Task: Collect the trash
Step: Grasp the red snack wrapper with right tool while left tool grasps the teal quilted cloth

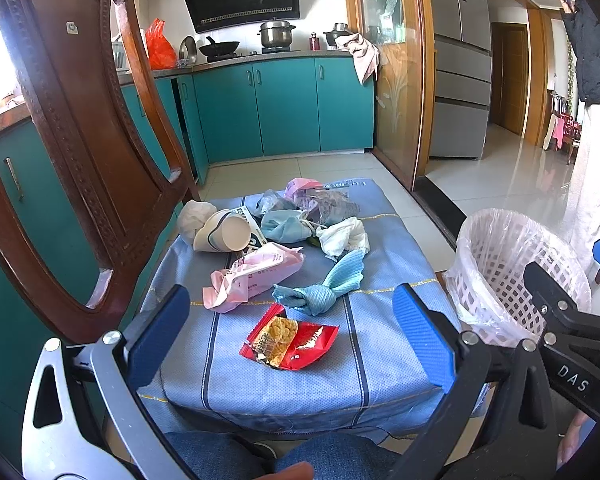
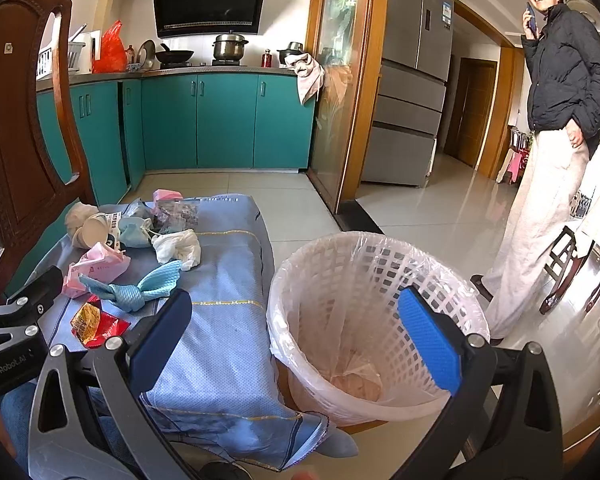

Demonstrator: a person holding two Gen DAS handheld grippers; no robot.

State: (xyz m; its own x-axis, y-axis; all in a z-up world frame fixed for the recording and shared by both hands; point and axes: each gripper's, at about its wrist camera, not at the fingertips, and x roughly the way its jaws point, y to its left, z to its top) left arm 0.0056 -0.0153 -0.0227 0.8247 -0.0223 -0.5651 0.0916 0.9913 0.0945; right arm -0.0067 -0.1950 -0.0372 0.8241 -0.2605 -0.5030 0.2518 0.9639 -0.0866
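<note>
On the blue-covered worktop (image 1: 380, 360), the red snack wrapper (image 1: 290, 342) lies nearest, directly between the spread fingers of the left hand-held gripper (image 1: 292, 344). Lower squarely and pinch its flat middle. The right hand-held gripper (image 2: 296, 344), also spread and empty, hovers over the lined bin (image 2: 376, 320) just beside the worktop.
</note>
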